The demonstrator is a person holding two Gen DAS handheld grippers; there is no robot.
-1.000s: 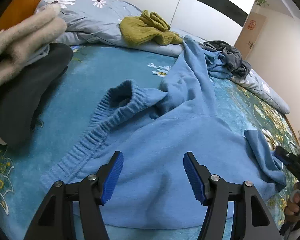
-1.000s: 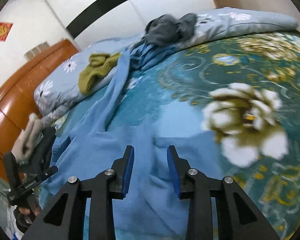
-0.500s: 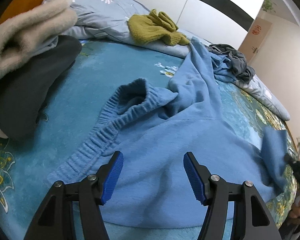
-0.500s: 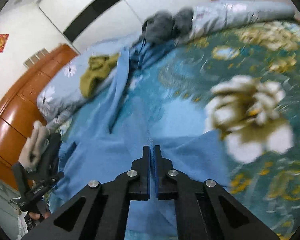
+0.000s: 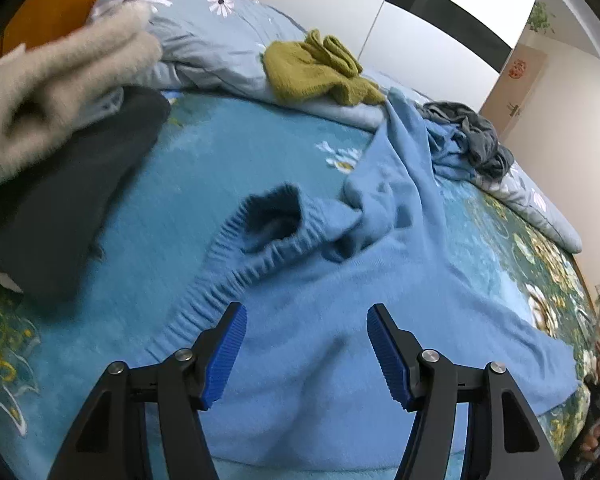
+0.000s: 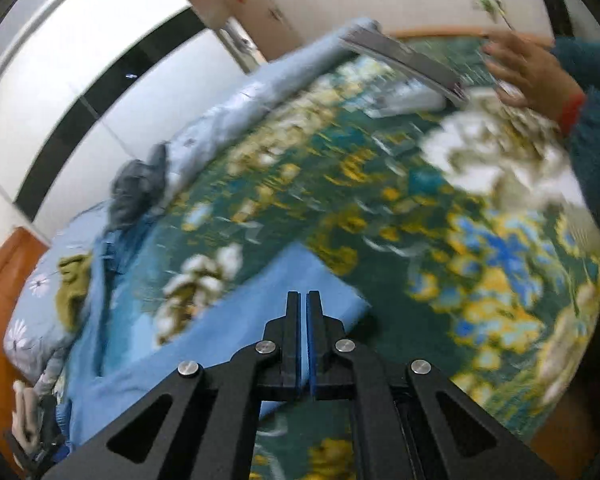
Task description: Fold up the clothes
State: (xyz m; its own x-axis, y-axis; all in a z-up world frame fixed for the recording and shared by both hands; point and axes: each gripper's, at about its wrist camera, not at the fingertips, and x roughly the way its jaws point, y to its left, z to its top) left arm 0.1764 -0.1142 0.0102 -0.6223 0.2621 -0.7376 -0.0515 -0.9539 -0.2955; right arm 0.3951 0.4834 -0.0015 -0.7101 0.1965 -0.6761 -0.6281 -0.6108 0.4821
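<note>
A light blue sweater (image 5: 340,280) lies spread on the bed, ribbed cuff bunched near its middle, one sleeve running up toward the pillows. My left gripper (image 5: 304,344) hovers over its lower part, open, nothing between the blue pads. In the right wrist view my right gripper (image 6: 304,300) is shut on an edge of the sweater (image 6: 220,332). The cloth is drawn out flat from the jaws toward the left. This view is blurred by motion.
The bed has a teal floral cover (image 6: 420,208). A dark folded garment (image 5: 72,184) and a cream fluffy one (image 5: 52,84) lie left. An olive garment (image 5: 320,68) and a grey one (image 5: 468,128) rest by the pillows. A person's hand (image 6: 528,68) reaches onto the far corner.
My right gripper went from open to shut on the sweater's edge, then swung sideways and rolled, pulling the cloth out flat. The left gripper stayed open and nearly still.
</note>
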